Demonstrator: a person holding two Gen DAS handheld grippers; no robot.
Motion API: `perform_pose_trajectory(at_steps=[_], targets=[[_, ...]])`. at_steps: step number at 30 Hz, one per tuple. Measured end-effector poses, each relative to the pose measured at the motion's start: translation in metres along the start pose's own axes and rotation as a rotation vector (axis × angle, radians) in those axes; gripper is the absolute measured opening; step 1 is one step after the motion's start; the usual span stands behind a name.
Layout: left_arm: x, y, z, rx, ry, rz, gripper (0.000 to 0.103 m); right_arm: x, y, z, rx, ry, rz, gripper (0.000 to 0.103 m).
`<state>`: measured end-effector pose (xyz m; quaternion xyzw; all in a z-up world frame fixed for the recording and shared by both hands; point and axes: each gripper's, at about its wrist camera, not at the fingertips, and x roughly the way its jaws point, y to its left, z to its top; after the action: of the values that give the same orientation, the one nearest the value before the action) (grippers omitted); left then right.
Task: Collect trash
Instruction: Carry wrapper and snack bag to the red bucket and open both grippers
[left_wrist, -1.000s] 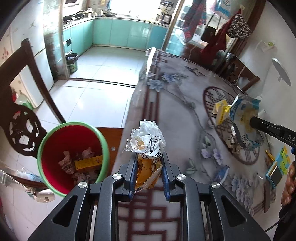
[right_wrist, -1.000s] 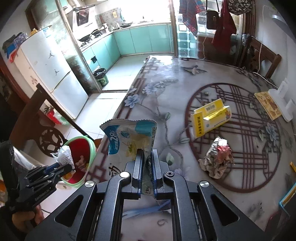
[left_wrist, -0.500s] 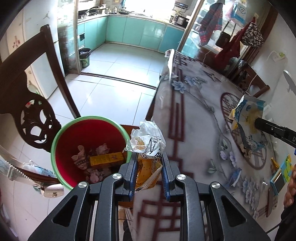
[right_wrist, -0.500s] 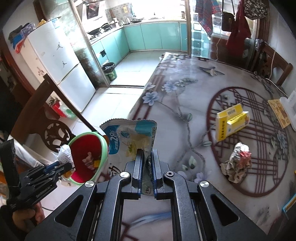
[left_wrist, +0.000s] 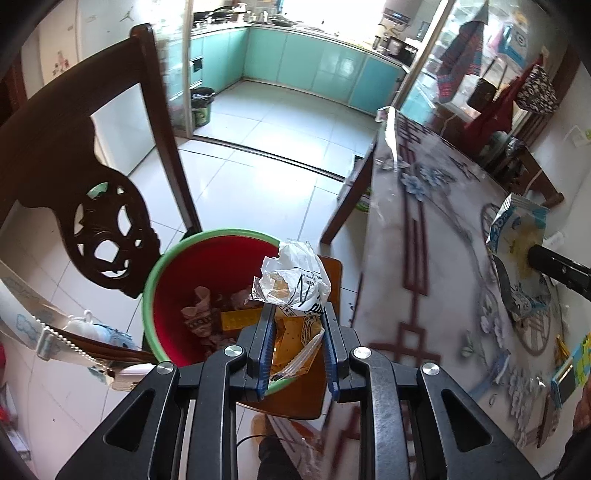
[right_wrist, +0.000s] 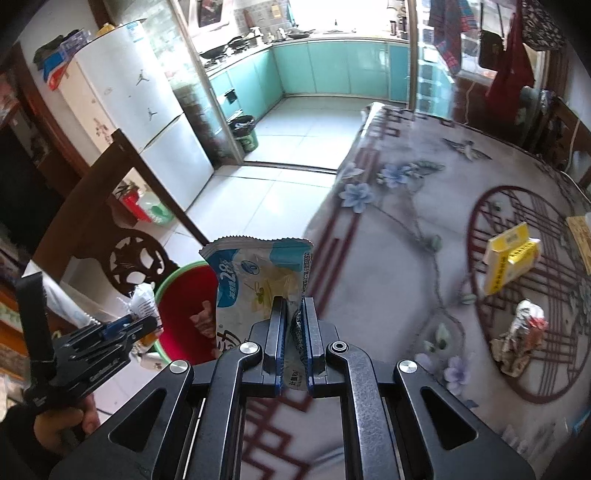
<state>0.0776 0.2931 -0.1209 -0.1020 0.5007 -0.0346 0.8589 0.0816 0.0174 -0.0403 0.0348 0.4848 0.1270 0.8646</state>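
My left gripper (left_wrist: 295, 321) is shut on a crumpled white and orange wrapper (left_wrist: 295, 280), held just over the near right rim of the red bin with a green rim (left_wrist: 177, 254). The bin stands on a wooden chair seat and holds several scraps. My right gripper (right_wrist: 294, 306) is shut on a flat blue and white snack bag (right_wrist: 258, 277), held over the table's left edge, right of the bin (right_wrist: 184, 295). The left gripper (right_wrist: 147, 325) shows at the lower left of the right wrist view. The snack bag (left_wrist: 517, 236) hangs at the right of the left wrist view.
On the floral tablecloth (right_wrist: 399, 236) lie a yellow box (right_wrist: 511, 258) and a crumpled foil wrapper (right_wrist: 521, 336). A dark carved chair back (left_wrist: 96, 206) rises left of the bin. A small dark bin (right_wrist: 245, 133) stands by the kitchen doorway, and a white fridge (right_wrist: 140, 114) stands at the left.
Both grippers have moved left off the table toward the red bin, each still gripping its piece. The wrapper now hangs over the bin's rim instead of over the tablecloth.
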Motion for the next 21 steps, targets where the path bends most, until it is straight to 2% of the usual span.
perform_pose_trajectory(at_steps=[10,21], targets=[[0.011,0.035,0.005,-0.061,0.015,0.037,0.02,0.03,0.042,0.01,-0.072,0.045,0.044,0.008],[0.028,0.061,0.012,-0.102,0.049,0.064,0.02,0.06,0.07,0.009,-0.132,0.116,0.085,0.008]])
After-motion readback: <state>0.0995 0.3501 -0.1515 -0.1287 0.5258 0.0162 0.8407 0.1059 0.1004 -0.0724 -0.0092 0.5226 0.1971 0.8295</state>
